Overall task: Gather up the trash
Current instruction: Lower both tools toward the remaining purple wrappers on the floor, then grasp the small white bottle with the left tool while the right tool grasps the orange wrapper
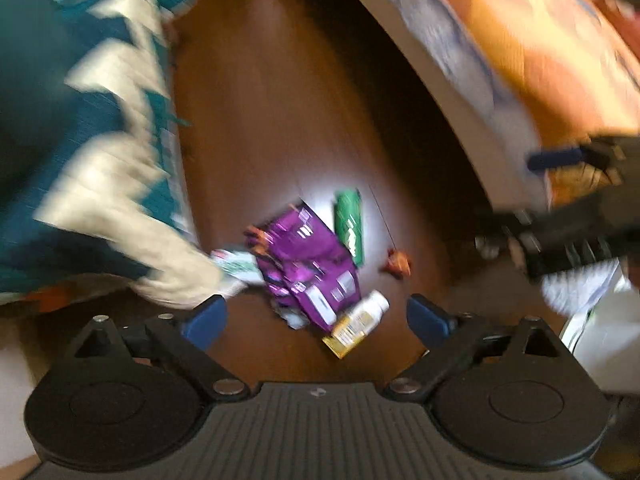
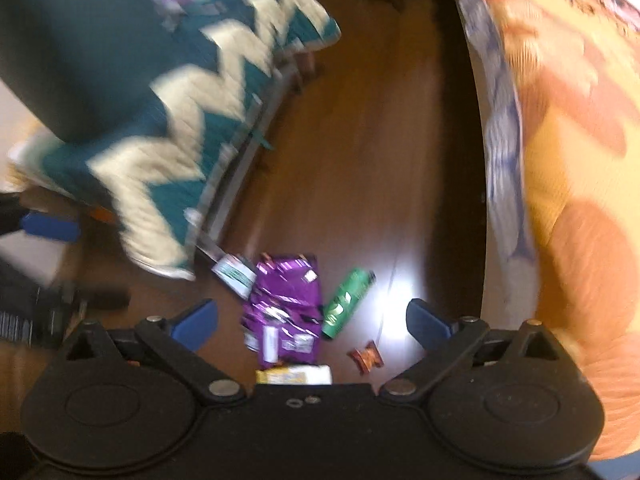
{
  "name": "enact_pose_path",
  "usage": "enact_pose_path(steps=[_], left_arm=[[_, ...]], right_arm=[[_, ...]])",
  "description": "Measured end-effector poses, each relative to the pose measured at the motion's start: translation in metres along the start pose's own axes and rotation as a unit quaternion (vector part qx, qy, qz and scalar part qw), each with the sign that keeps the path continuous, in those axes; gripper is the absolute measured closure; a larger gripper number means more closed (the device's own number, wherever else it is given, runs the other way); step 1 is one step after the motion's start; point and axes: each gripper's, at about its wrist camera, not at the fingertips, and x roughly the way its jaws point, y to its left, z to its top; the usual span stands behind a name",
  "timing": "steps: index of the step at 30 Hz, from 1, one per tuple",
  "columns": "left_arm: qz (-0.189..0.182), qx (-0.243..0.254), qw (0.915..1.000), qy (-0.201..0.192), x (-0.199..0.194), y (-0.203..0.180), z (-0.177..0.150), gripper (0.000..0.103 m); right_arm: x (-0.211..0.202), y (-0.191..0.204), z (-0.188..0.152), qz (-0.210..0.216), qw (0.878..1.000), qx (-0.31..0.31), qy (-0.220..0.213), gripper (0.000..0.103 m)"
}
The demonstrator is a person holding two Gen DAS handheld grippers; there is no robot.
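Left gripper (image 1: 316, 316): standing wide open, gripping nothing.
Right gripper (image 2: 312, 320): standing wide open, empty.
Trash: crinkled purple foil bag (image 2: 286, 312), green wrapper (image 2: 346, 304), yellow-labelled white bottle (image 1: 358, 322) lying on brown wooden floor (image 2: 352, 168), beside teal zigzag blanket (image 2: 160, 120).

You face a strip of floor (image 2: 360, 152) running between a draped blanket (image 2: 168, 120) on the left and a bed (image 2: 560, 160) on the right. On the floor, the large wrapper (image 2: 286, 308) lies centrally; the tube (image 2: 346, 304) lies just right of it, the small wrapper (image 2: 366, 356) farther right, the carton (image 2: 234, 274) at the blanket's hem, and the bottle (image 2: 294, 375) nearest you.
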Motion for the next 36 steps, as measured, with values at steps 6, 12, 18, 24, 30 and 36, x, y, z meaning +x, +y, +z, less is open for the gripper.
enact_pose_path(steps=[6, 12, 18, 24, 30, 36], left_arm=[[0.0, 0.086, 0.9957, 0.035, 0.126, -0.039, -0.042, 0.006], [-0.006, 0.181, 0.9826, 0.041, 0.213, -0.08, -0.071, 0.006], [-0.003, 0.238, 0.9691, 0.065, 0.294, -0.104, -0.088, 0.006], [0.01, 0.26, 0.9613, 0.09, 0.346, -0.109, -0.093, 0.007], [0.019, 0.28, 0.9542, 0.104, 0.367, -0.114, -0.1, 0.023], [0.024, 0.27, 0.9566, 0.106, 0.369, -0.114, -0.096, 0.044]], right_arm=[[0.113, -0.033, -0.047, -0.013, 0.999, 0.017, 0.044, 0.007], [0.206, -0.056, -0.09, -0.021, 0.996, 0.006, 0.082, 0.012], [0.272, -0.07, -0.119, -0.012, 0.994, -0.003, 0.104, 0.014], [0.322, -0.077, -0.132, -0.01, 0.992, -0.014, 0.123, 0.019], [0.353, -0.08, -0.139, -0.018, 0.991, -0.031, 0.132, 0.03], [0.358, -0.079, -0.143, -0.024, 0.991, -0.04, 0.129, 0.047]])
